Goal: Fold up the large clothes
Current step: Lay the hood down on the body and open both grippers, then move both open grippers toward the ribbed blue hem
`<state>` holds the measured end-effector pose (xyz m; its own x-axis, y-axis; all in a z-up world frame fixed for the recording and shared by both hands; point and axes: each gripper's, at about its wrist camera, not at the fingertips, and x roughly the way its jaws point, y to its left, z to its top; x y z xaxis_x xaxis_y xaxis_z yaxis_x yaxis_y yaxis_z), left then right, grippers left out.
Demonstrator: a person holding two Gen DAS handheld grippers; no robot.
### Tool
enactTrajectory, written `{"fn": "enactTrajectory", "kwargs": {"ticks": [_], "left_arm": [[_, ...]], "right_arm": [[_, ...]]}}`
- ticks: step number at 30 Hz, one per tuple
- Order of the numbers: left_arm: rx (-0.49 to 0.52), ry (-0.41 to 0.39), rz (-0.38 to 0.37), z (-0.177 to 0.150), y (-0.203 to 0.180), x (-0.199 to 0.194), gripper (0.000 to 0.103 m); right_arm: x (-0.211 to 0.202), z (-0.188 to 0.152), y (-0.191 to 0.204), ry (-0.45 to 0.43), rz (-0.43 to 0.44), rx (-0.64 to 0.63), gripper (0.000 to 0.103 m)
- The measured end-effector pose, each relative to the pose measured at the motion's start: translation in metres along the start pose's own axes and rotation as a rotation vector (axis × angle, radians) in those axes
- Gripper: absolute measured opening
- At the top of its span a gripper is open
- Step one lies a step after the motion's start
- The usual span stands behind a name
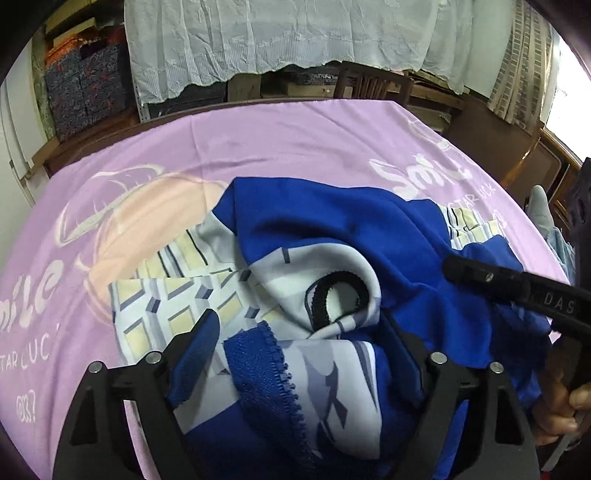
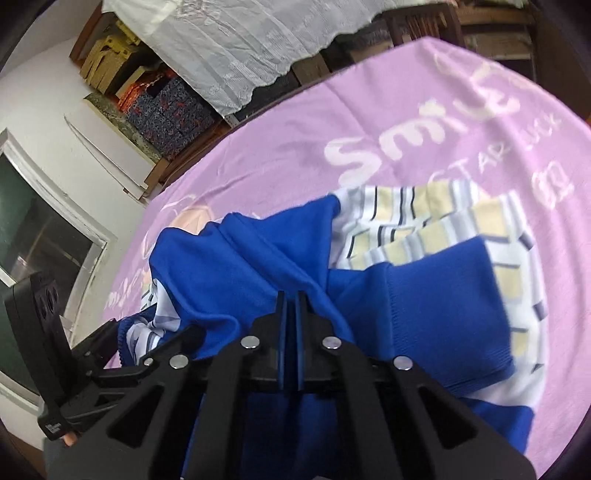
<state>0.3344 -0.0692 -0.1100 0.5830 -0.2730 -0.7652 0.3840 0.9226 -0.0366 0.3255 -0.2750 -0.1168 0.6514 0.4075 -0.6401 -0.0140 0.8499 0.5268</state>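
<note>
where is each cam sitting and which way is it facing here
Left wrist: on the left gripper, looking down past its open fingers at the blue jacket; a hand shows.
Right wrist: on the right gripper, shut on the jacket's blue cloth, facing down across the table.
Shared: the jacket, purple blanket, white curtain; each sees the other gripper.

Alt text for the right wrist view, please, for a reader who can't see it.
The right gripper is shut on a fold of a crumpled blue jacket with striped white-and-yellow panels, lying on a purple printed cloth. The left gripper sits at the lower left edge.
</note>
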Motion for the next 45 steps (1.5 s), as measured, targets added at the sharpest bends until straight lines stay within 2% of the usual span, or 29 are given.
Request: {"fn": "enactTrajectory", "kwargs": {"ticks": [1,4,7,9,12,15,17,22,23,24,25,27,31,35,40,45], "left_arm": [[0.006,-0.009,0.002,-0.001,-0.002,-0.006,0.081],[0.023,-0.056,-0.005,-0.003,-0.006,-0.032,0.079],[0.060,-0.102,-0.037,-0.013,-0.014,-0.065,0.079],[0.094,-0.100,-0.053,-0.023,-0.020,-0.074,0.079],[0.166,-0.059,-0.042,-0.040,-0.032,-0.069,0.079],[0.209,0.011,0.014,-0.053,-0.040,-0.043,0.082],[0.205,0.014,0.026,-0.054,-0.039,-0.037,0.088],[0.206,0.010,0.046,-0.058,-0.039,-0.043,0.089],[0.204,0.005,0.052,-0.058,-0.038,-0.046,0.088],[0.201,-0.008,0.054,-0.059,-0.038,-0.053,0.088],[0.202,-0.022,0.053,-0.061,-0.038,-0.059,0.088],[0.207,-0.062,0.057,-0.066,-0.039,-0.075,0.088],[0.225,-0.133,0.066,-0.079,-0.042,-0.104,0.088],[0.218,-0.159,0.067,-0.092,-0.040,-0.124,0.088],[0.198,-0.175,0.088,-0.110,-0.031,-0.145,0.087],[0.185,-0.171,0.126,-0.126,-0.019,-0.155,0.087]], "right_arm": [[-0.008,0.000,0.002,-0.031,-0.004,-0.011,0.010],[-0.038,-0.001,0.009,-0.129,-0.012,-0.042,0.013],[-0.067,-0.011,0.022,-0.144,0.059,-0.068,0.013],[-0.076,-0.024,0.031,-0.121,0.072,-0.108,0.014],[-0.077,-0.048,0.039,-0.056,0.074,-0.149,0.020],[-0.060,-0.060,0.032,0.020,0.063,-0.123,0.024],[-0.038,-0.062,0.019,0.110,0.056,-0.069,0.024],[-0.037,-0.063,0.004,0.113,0.146,0.014,0.024],[-0.039,-0.064,0.003,0.111,0.150,0.019,0.025],[-0.045,-0.065,0.004,0.097,0.150,0.019,0.032],[-0.051,-0.066,0.006,0.082,0.151,0.015,0.043],[-0.070,-0.070,0.009,0.030,0.146,-0.014,0.056],[-0.102,-0.080,0.012,-0.021,0.124,-0.048,0.056],[-0.129,-0.091,0.003,-0.049,0.111,-0.025,0.058],[-0.160,-0.111,-0.005,-0.089,0.108,-0.022,0.073],[-0.178,-0.128,-0.018,-0.097,0.073,-0.011,0.078]]}}
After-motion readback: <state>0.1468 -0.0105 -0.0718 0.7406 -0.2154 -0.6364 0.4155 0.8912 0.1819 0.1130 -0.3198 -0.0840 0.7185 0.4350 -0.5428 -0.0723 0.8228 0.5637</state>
